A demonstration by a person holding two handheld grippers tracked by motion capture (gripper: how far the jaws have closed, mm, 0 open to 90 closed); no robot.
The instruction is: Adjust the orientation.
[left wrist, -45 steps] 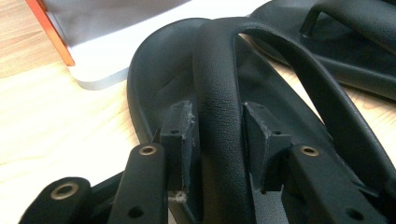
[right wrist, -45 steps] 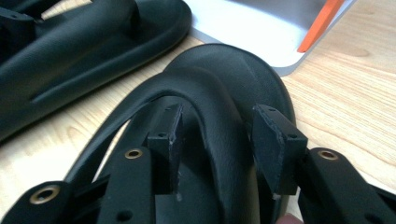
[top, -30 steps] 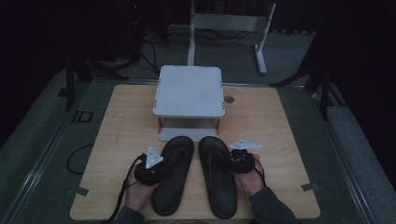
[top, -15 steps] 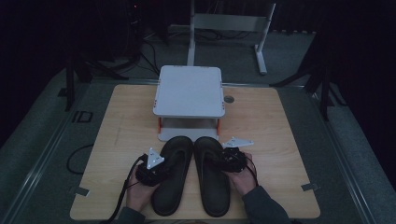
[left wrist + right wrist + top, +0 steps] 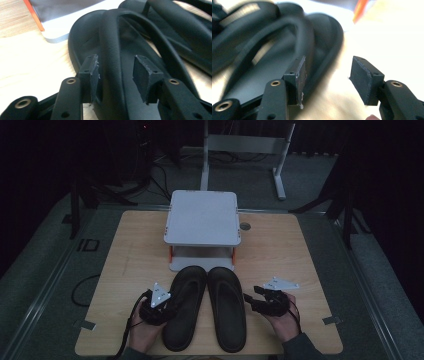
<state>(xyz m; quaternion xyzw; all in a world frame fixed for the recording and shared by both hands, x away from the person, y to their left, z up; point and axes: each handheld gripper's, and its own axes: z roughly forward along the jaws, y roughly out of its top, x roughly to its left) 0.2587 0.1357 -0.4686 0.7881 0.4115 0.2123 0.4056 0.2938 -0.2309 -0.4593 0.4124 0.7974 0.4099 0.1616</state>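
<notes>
- The two black sandals lie side by side on the desk (image 5: 125, 255), toes just short of the white two-tier stand (image 5: 202, 220).
- Left gripper (image 5: 159, 309): its fingers (image 5: 90, 75) have just been opening and now straddle the left sandal's (image 5: 184, 305) strap without pressing it.
- Right gripper (image 5: 260, 302): fingers (image 5: 365, 77) have just spread, nothing between them, just beside the right sandal (image 5: 227, 307).
- Risk: if the left gripper pulls away carelessly, a finger could catch that strap and drag the sandal out of line.
- Room: bare desk lies well clear to both sides; the heels sit near the front edge, so a backward tug could tip them off.
</notes>
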